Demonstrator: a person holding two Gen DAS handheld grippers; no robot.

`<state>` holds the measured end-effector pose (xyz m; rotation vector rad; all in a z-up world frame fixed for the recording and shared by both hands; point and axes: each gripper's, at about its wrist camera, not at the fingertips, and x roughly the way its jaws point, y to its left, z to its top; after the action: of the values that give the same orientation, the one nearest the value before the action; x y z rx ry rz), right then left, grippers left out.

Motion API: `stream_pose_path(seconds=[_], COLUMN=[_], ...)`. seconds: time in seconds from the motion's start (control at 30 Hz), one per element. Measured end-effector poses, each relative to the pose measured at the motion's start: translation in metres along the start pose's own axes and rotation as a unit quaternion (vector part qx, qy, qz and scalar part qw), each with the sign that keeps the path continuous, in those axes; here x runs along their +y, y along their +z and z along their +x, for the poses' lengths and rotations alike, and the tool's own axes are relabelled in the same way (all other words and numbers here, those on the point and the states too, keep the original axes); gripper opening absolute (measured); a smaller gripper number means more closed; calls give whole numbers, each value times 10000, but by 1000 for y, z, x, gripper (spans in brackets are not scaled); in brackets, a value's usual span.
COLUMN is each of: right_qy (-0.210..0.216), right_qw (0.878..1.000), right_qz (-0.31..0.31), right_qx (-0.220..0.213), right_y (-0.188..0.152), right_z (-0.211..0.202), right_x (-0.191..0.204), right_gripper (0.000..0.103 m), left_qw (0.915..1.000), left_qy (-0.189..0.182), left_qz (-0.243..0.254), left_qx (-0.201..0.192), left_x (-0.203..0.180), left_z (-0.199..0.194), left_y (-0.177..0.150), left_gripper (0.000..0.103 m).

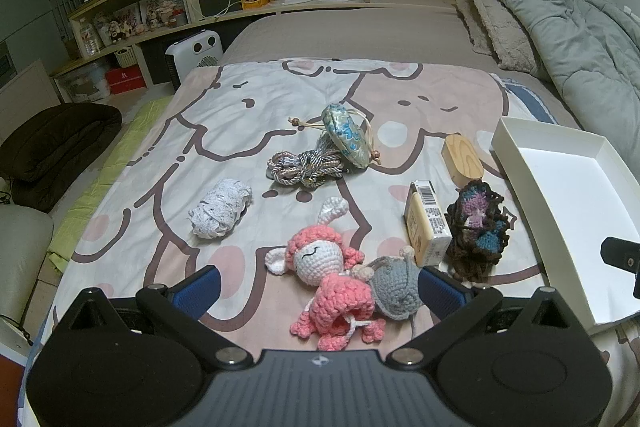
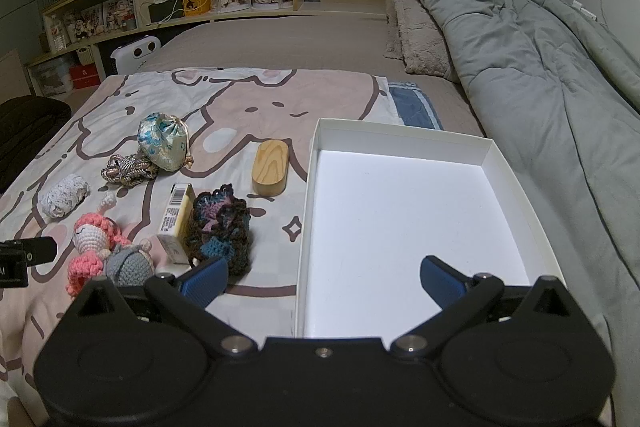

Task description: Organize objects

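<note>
Crocheted pink doll (image 1: 320, 279) lies at the bed's near edge between the wide left claw (image 1: 316, 285); white box (image 2: 400, 211) is empty, right claw (image 2: 324, 279) wide. We judge gripping comes next.

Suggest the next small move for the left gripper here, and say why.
Probably ease the left gripper forward and down, then close on the pink crochet doll. Its fingers are spread wide with the doll lying loose between them on the blanket. The white box to the right is empty, and the right gripper, also open, sits over its near edge.
</note>
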<state>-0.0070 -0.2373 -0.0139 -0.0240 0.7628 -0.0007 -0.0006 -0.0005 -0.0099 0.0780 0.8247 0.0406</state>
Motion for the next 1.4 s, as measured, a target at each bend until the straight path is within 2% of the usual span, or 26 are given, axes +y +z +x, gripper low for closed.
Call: stream_pose_path(seconds=[1.4], right_qy=[-8], right_qw=[10000], right_qz=[3], right_qx=[15], right_y=[-2], right_z=[3], right_x=[0], right_gripper=[103], left_qw=[10000], left_qy=[-1], left_qz=[4], left_qx=[17], left_x=[0], left_z=[0], left_y=[-1], left_gripper=[103])
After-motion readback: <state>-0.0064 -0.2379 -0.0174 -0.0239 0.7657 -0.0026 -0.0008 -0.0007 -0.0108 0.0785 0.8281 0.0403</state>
